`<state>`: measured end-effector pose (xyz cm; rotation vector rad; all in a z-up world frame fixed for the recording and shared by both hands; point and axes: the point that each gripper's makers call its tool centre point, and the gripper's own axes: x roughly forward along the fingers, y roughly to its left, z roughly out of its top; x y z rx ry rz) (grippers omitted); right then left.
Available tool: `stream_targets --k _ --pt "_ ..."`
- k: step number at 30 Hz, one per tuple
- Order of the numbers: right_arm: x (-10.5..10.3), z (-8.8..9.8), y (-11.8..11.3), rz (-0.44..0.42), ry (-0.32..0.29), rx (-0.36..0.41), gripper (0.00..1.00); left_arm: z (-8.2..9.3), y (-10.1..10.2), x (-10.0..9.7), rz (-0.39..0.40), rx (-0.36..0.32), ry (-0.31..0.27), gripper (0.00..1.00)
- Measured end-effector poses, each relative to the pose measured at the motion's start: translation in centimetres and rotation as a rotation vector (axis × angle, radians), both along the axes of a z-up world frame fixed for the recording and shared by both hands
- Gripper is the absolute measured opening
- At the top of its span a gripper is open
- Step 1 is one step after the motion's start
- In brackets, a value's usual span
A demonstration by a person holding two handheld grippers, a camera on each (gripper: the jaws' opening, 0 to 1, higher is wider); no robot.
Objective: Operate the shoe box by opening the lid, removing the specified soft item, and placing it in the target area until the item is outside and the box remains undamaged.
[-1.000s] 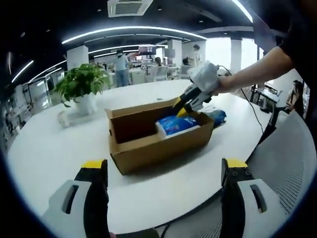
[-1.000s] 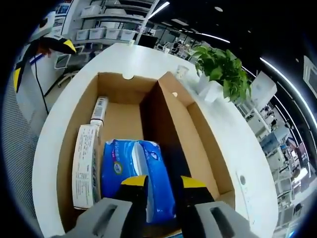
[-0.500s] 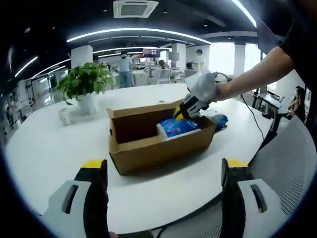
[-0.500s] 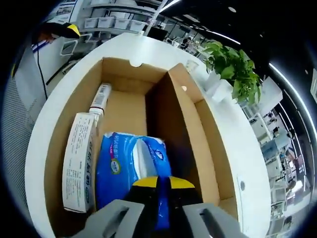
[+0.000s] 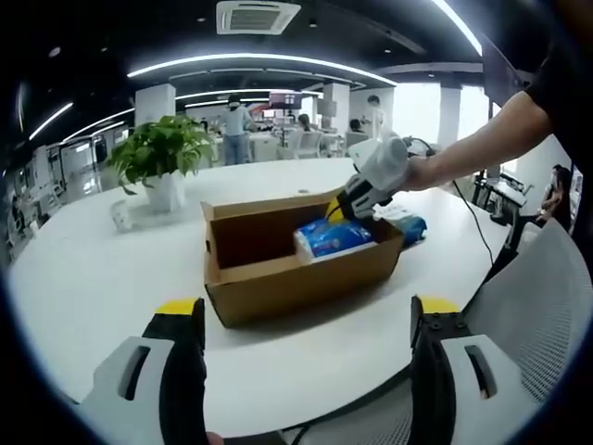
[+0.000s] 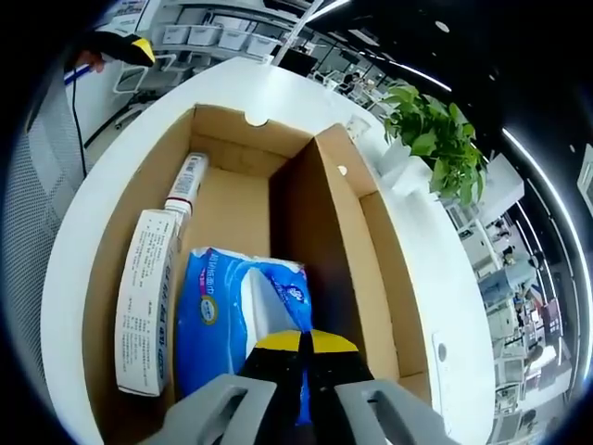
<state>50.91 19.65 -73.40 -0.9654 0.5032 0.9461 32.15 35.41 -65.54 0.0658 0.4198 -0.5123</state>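
Right gripper [image 6: 298,341] is pinching the blue tissue pack [image 6: 236,320] with jaws clamped together, pack sitting inside the open cardboard box [image 6: 371,269] beside a white carton [image 6: 141,301] and a tube [image 6: 185,181]. Left gripper [image 5: 306,320] is hovering with jaws spread wide, holding nothing, near the box on the white table [image 5: 83,278], with a potted plant [image 5: 159,158] standing behind.

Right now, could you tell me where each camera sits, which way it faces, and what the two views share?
Left gripper view: rides low off the table's edge, facing level across the white table at the shoe box; its own open jaws rise below, and the right hand-held gripper and the person's forearm reach in.
Right gripper view: sits above the box, facing down into it; its own jaws stand shut on the blue tissue pack.
Shared: box, tissue pack, potted plant, table.
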Motion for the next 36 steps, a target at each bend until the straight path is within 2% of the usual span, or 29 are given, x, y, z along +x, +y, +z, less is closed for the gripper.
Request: stream_targets --k 12,26,36 --pt "-0.1 0.8 -0.2 -0.02 -0.012 0.029 0.0 0.0 0.0 0.0 0.0 0.013 -0.007 0.91" --pt "-0.6 2.6 0.3 -0.027 -0.042 0.064 0.0 0.1 0.3 0.1 0.008 0.017 -0.014 0.91" --pt "-0.8 4.7 0.4 -0.008 -0.092 0.077 0.0 0.2 0.1 0.1 0.002 0.014 -0.021 0.91"
